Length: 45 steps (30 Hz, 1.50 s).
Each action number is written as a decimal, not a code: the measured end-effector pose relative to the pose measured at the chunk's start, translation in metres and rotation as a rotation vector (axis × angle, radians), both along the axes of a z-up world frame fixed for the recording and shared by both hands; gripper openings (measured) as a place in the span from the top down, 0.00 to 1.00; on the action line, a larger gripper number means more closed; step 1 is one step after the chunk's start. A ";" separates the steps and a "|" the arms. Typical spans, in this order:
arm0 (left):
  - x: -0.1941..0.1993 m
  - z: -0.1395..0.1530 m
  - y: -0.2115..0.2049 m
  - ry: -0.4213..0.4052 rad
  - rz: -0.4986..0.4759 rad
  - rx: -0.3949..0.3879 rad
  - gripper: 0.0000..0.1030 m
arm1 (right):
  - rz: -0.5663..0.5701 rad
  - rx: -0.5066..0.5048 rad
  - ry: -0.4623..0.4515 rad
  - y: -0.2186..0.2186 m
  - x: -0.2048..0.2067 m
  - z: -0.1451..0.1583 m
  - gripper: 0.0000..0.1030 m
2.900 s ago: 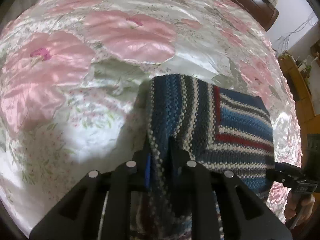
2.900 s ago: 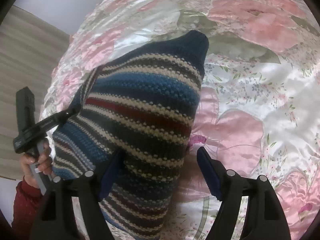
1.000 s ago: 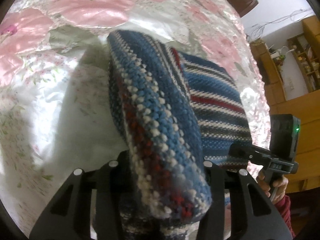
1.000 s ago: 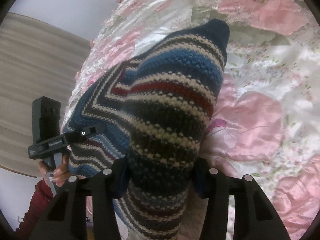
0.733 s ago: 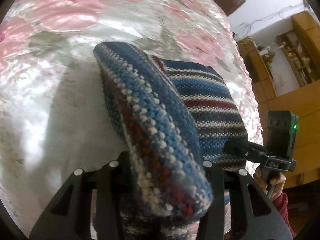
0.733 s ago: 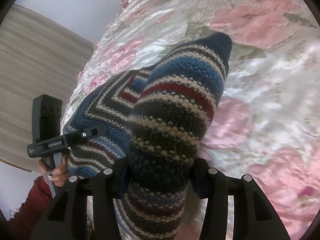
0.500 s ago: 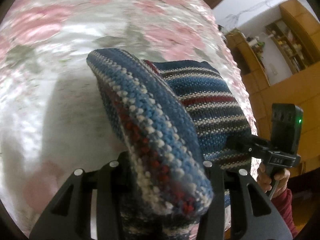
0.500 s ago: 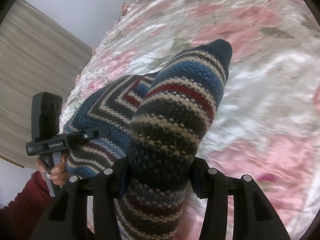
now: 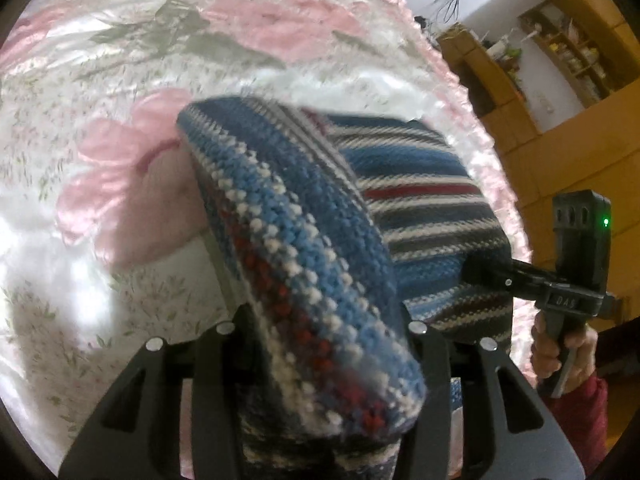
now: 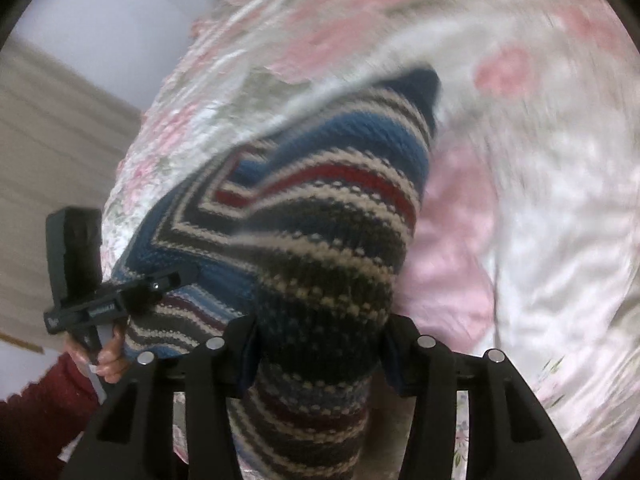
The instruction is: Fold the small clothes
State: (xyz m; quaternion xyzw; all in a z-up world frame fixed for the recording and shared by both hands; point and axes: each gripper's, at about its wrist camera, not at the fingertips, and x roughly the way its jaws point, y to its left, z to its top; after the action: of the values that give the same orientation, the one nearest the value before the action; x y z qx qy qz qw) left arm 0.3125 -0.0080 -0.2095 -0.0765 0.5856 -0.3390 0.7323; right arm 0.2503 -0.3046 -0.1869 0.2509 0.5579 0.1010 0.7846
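A thick fold of a striped knit garment [image 9: 304, 240] is clamped between the fingers [image 9: 430, 356] of the left gripper [image 9: 324, 360], bulging over them toward the camera. On the other side, another edge of the same garment is pinched by the fingers [image 10: 244, 344] of the right gripper [image 10: 316, 352]. The knit, in blue, cream, grey and red bands, is held up by both edges and slopes down from the fingers to the bed, where its far end appears to rest. This two-point hold is judged to keep the layers aligned while the fold is carried over. Beneath lies a shiny floral bedspread [image 9: 100, 200], blurred with motion. A hand [image 10: 108, 360] in a dark red sleeve [image 10: 44, 404] is seen on the left gripper's handle. Wooden shelves [image 9: 560, 40] stand beyond the bed.
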 end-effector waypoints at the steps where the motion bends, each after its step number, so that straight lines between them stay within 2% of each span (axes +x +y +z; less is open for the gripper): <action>1: -0.003 -0.008 0.003 -0.001 0.000 0.007 0.52 | -0.009 0.016 -0.002 -0.003 -0.005 -0.009 0.48; 6: -0.004 -0.025 0.016 0.001 0.042 0.007 0.39 | -0.033 0.083 -0.001 -0.008 -0.011 -0.021 0.37; 12: -0.023 -0.002 0.028 -0.026 0.058 0.025 0.36 | -0.035 0.025 -0.005 0.003 -0.032 0.000 0.23; 15: -0.041 0.007 0.037 -0.049 0.044 0.032 0.32 | -0.049 0.040 0.006 0.005 -0.059 0.004 0.22; 20: -0.063 0.005 0.049 -0.069 0.042 0.050 0.28 | -0.056 0.085 0.047 0.016 -0.092 -0.010 0.22; 22: -0.068 -0.001 0.052 -0.059 0.045 0.062 0.28 | -0.057 0.104 0.061 0.022 -0.096 -0.018 0.30; 24: -0.068 -0.007 0.053 -0.039 0.058 0.065 0.28 | -0.076 0.105 0.074 0.025 -0.095 -0.024 0.47; 27: -0.071 -0.006 0.052 -0.040 0.058 0.075 0.31 | -0.093 0.134 0.067 0.021 -0.097 -0.020 0.67; 29: -0.075 -0.002 0.051 -0.053 0.049 0.081 0.34 | -0.097 0.139 0.038 0.019 -0.101 -0.009 0.71; 32: -0.082 0.001 0.047 -0.070 0.040 0.084 0.35 | -0.090 0.087 0.022 0.022 -0.104 0.000 0.73; 35: -0.088 -0.006 0.045 -0.086 0.039 0.108 0.34 | -0.096 0.049 0.063 0.026 -0.104 -0.011 0.73; 45: -0.090 -0.014 0.042 -0.124 0.026 0.140 0.27 | -0.173 0.079 0.089 0.027 -0.106 -0.048 0.70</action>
State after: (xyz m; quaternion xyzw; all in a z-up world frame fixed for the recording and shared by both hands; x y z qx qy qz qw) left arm 0.2226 0.0336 -0.2236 -0.0117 0.5603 -0.2916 0.7752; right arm 0.1447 -0.2777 -0.2346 0.3329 0.5640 0.0437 0.7544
